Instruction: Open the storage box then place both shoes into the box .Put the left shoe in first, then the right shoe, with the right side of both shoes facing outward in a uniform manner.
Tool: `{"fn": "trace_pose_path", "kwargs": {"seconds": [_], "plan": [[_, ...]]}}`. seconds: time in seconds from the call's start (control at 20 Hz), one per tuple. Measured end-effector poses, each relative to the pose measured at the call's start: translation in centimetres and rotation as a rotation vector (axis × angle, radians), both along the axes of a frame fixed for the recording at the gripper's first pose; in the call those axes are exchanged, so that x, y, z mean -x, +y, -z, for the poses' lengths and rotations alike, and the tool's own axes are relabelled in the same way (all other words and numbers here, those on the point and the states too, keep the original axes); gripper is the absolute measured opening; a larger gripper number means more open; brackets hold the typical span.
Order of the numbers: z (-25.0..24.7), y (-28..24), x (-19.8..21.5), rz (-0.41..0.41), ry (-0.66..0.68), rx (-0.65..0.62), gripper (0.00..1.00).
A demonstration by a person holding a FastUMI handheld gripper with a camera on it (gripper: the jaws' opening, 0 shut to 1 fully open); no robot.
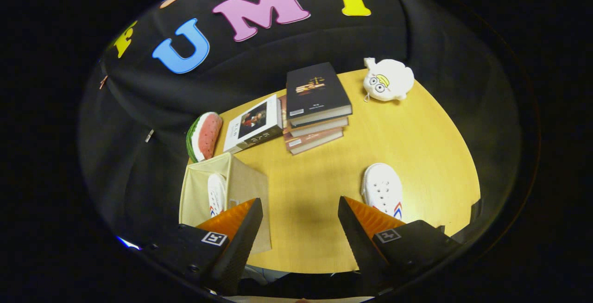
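Gripper view: gripper [300, 210] spread wide, nothing held, above bare table [324, 173]. One shoe [217, 194] inside open box [241, 178] by left finger; other shoe [382, 190] on table just beyond right finger.

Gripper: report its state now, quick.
Gripper: open, holding nothing; fingers spread above bare table, between the storage box and the shoe on the table.

Gripper [300, 212] fingers spread, empty, over bare table [315, 173]. Flanking obstacles: open storage box [241, 180] beside left finger, white shoe [382, 187] beside right. Book stack [315, 108] beyond.
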State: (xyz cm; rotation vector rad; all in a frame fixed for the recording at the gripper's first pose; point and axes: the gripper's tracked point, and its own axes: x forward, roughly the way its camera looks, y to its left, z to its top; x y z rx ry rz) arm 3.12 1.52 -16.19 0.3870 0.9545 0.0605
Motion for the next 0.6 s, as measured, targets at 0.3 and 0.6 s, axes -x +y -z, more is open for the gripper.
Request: {"fn": "trace_pose_path", "kwargs": {"seconds": [0.3, 0.6], "plan": [[4.4, -9.7, 1.4, 0.059, 0.076, 0.047, 0.99], [11.1, -13.0, 3.9, 0.020, 0.198, 0.002, 0.99]]}}
